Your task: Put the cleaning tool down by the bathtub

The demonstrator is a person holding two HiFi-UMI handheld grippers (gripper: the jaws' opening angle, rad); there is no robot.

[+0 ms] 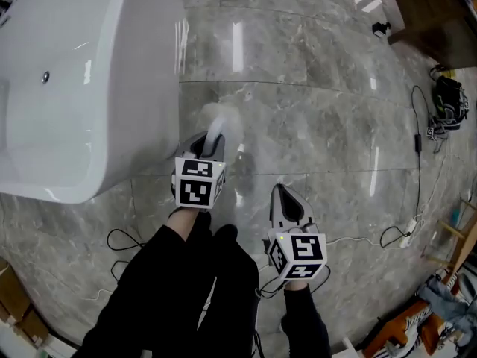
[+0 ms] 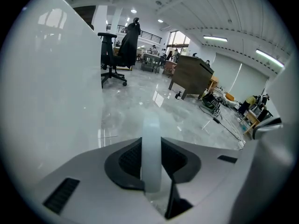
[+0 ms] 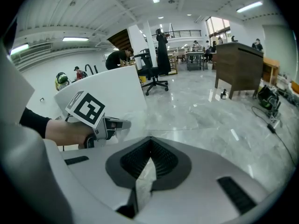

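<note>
1. Bathtub [image 1: 89, 88] first: white, glossy, and it fills the left of the head view. It stands on a grey marble floor [image 1: 313, 125].
2. Left tool [image 1: 209, 146] is just beside the bathtub's outer wall, down by its near end. It's clenched on the white handle [image 2: 151, 139] of the cleaning thing, with the jaws squeezing it from both sides.
3. That handle pokes forward out of the jaws, running alongside the bathtub wall. Its far end is a blur in the head view, so I can't tell whether it touches the floor or the tub.
4. Right tool [image 1: 283, 194] sits further out from the bathtub than the left one. Its jaws are pinched together with nothing between them.
5. Well away from the bathtub, across the floor, there's a dark wooden desk [image 1: 432, 13] and some loose cables [image 1: 416, 136].
</note>
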